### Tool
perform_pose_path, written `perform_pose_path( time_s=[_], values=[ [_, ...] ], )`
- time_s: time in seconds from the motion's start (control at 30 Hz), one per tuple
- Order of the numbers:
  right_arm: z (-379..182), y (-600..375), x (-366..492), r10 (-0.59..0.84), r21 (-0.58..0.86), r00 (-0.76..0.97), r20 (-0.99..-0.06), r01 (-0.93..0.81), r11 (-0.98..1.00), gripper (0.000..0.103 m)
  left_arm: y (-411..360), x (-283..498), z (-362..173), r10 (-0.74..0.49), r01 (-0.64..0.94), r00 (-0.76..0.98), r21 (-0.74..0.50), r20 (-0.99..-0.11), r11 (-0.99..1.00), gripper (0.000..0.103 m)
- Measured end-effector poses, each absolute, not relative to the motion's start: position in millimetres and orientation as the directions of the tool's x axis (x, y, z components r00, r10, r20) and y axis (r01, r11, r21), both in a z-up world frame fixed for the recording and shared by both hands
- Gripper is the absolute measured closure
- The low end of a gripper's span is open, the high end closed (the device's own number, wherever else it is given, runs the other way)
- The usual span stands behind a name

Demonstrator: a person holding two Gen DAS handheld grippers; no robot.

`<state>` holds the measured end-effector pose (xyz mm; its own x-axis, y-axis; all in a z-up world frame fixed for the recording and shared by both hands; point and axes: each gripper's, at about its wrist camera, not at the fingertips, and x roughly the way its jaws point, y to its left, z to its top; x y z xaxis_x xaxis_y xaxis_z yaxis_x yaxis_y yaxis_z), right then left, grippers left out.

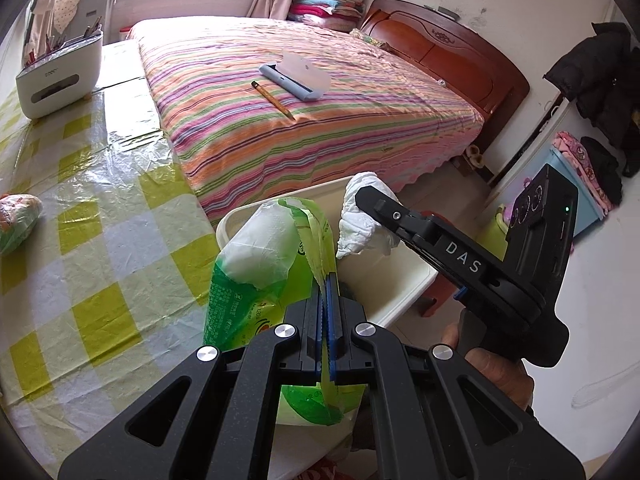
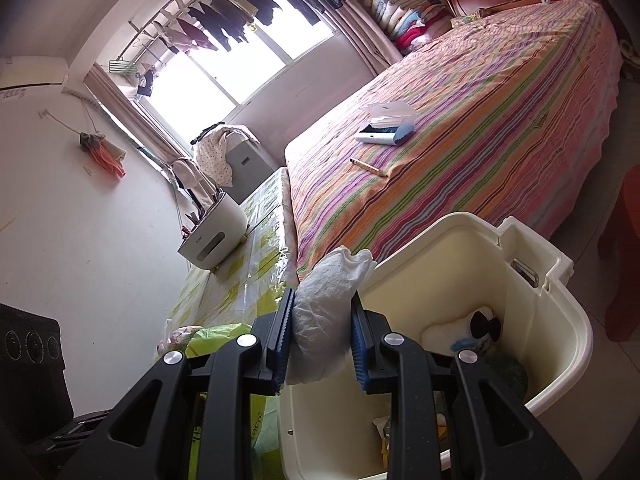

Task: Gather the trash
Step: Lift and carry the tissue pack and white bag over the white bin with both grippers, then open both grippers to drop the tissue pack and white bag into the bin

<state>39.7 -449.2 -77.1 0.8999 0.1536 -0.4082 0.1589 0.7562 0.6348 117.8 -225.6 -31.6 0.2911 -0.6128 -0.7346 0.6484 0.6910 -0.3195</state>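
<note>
My left gripper (image 1: 326, 280) is shut on a green and white plastic wrapper (image 1: 260, 264) and holds it at the near rim of the cream bin (image 1: 400, 292). My right gripper (image 2: 322, 308) is shut on a crumpled white tissue wad (image 2: 328, 304), held over the bin's (image 2: 560, 344) near-left rim. The right gripper (image 1: 376, 200) with the tissue (image 1: 360, 224) also shows in the left wrist view, above the bin. Some trash lies on the bin's floor (image 2: 460, 332). Another crumpled wrapper (image 1: 18, 216) lies on the table at the far left.
The table has a yellow checked cloth (image 1: 100, 240) under clear plastic. A white holder with utensils (image 1: 60, 72) stands at its far end. A striped bed (image 1: 300, 112) behind carries a pencil (image 1: 274, 100) and a blue-grey case (image 1: 296, 76). A red stool (image 2: 624, 252) stands right of the bin.
</note>
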Motion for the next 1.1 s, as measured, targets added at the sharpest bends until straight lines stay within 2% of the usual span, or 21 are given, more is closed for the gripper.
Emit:
perform_pose_path(
  time_s=[0.3,0.83,0.87,0.93,0.97,1.0,1.07,1.1],
  values=[
    [-77,-468,29,0.081,0.618,0.905,-0.418,0.218,0.755,0.078,-245,110,-39,-0.639,0.676,0.301,-0.314,-0.708,0.666,0.102],
    [-87,-478,29,0.043,0.617,0.891,-0.451,0.277,0.737,0.076,-262,111,-56,-0.614,0.688,0.273,-0.296,-0.740,0.662,0.098],
    [-87,-479,29,0.043,0.618,0.891,-0.452,0.278,0.736,0.076,-262,111,-56,-0.614,0.685,0.275,-0.297,-0.740,0.665,0.095],
    [-87,-479,28,0.040,0.621,0.891,-0.452,0.282,0.731,0.075,-260,112,-56,-0.614,0.674,0.285,-0.302,-0.736,0.674,0.076],
    [-87,-479,28,0.038,0.623,0.890,-0.455,0.288,0.727,0.074,-258,111,-55,-0.612,0.666,0.300,-0.299,-0.732,0.683,0.052],
    [-88,-479,29,0.039,0.627,0.888,-0.457,0.291,0.723,0.071,-255,111,-53,-0.612,0.656,0.325,-0.293,-0.721,0.695,0.033],
    [-90,-480,30,0.045,0.632,0.885,-0.463,0.294,0.717,0.067,-249,109,-48,-0.608,0.641,0.381,-0.275,-0.696,0.716,0.025],
    [-90,-481,30,0.041,0.633,0.885,-0.465,0.300,0.714,0.060,-247,109,-47,-0.601,0.635,0.397,-0.265,-0.693,0.725,0.021]
  ],
)
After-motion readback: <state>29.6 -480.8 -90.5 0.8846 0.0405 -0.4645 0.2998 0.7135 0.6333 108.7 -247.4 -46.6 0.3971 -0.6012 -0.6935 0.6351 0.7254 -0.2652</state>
